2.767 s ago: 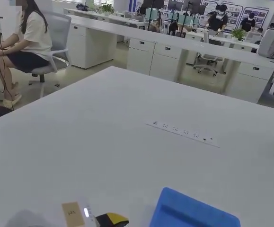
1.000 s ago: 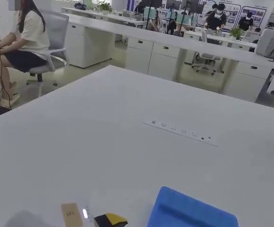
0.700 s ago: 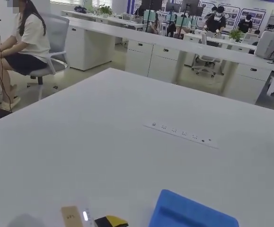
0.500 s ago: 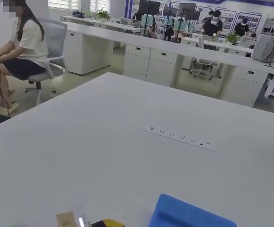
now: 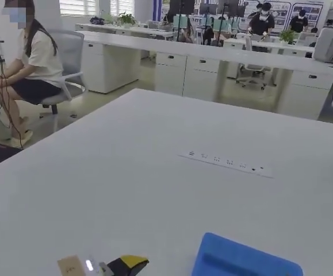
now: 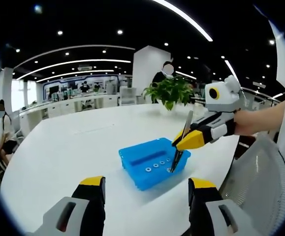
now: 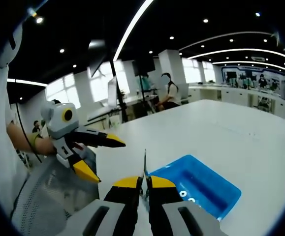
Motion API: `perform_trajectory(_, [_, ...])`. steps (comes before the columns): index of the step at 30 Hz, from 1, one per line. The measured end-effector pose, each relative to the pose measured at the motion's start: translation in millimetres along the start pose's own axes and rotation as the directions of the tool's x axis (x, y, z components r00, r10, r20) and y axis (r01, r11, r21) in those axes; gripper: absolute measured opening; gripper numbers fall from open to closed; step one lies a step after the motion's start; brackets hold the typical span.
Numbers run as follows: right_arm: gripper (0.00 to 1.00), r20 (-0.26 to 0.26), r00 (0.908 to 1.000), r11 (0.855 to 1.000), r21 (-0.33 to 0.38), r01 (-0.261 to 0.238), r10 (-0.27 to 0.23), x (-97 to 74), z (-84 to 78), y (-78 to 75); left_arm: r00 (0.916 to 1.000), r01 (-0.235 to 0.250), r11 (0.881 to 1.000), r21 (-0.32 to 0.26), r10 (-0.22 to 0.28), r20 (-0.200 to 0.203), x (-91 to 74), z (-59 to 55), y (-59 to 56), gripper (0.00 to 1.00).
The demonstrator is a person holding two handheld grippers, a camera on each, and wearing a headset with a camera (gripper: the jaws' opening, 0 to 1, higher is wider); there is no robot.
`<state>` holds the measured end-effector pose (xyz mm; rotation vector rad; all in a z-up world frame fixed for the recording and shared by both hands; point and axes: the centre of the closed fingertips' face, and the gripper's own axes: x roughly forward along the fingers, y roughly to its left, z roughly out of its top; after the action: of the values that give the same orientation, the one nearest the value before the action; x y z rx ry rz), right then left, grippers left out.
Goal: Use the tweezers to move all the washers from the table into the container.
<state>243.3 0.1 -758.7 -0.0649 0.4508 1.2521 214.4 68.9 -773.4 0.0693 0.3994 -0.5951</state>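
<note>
Holds tweezers [image 6: 188, 123] point-down into blue container [image 6: 142, 179].
Clamps them between right gripper [image 6: 181, 144] jaws, pressed together; shows washers [image 6: 154, 165] in a row on container floor, atop white table [image 6: 58, 152]; carries left gripper [image 6: 147, 182] nearby, jaws apart, empty.

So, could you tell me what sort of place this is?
Probably an open-plan office or lab: rows of long white desks, a person on a swivel chair, and a potted plant.

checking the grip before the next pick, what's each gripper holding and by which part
The right gripper clamps the tweezers around mid-length; the left gripper is open and holds nothing.
</note>
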Motion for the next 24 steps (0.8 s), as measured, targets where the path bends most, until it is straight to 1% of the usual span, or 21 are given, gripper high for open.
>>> perform_trajectory(2, [0.03, 0.004, 1.0000, 1.000, -0.002, -0.001, 0.001, 1.0, 3.0, -3.6, 0.9999, -0.014, 1.000, 0.014, 0.014, -0.001, -0.2, 0.8, 1.0, 0.68])
perform_trajectory(6, [0.03, 0.014, 0.9999, 1.000, -0.007, -0.010, 0.010, 4.5, 8.1, -12.9, 0.9998, -0.021, 0.999, 0.032, 0.021, -0.004, 0.2, 1.6, 0.9, 0.69])
perform_trajectory(8, [0.03, 0.017, 0.9998, 1.000, -0.009, -0.013, 0.013, 7.2, 10.0, -18.1, 0.9995, -0.031, 0.999, 0.036, 0.031, -0.006, -0.2, 1.4, 2.7, 0.69])
perform_trajectory(12, [0.03, 0.013, 0.9999, 1.000, -0.008, -0.011, 0.011, 15.2, 11.1, -30.9, 0.9982, -0.060, 0.998, 0.022, 0.060, -0.003, -1.6, 1.9, 8.6, 0.69])
perform_trajectory(15, [0.03, 0.012, 0.9999, 1.000, -0.004, -0.006, 0.006, 21.1, 12.4, -38.4, 0.9975, -0.070, 0.997, 0.013, 0.070, -0.001, -2.2, 2.2, 11.1, 0.69])
perform_trajectory(24, [0.03, -0.026, 0.9996, 1.000, -0.010, 0.009, -0.009, 41.5, 3.5, -56.6, 0.9961, -0.087, 0.996, 0.012, 0.087, -0.017, -1.9, -1.0, 15.0, 0.69])
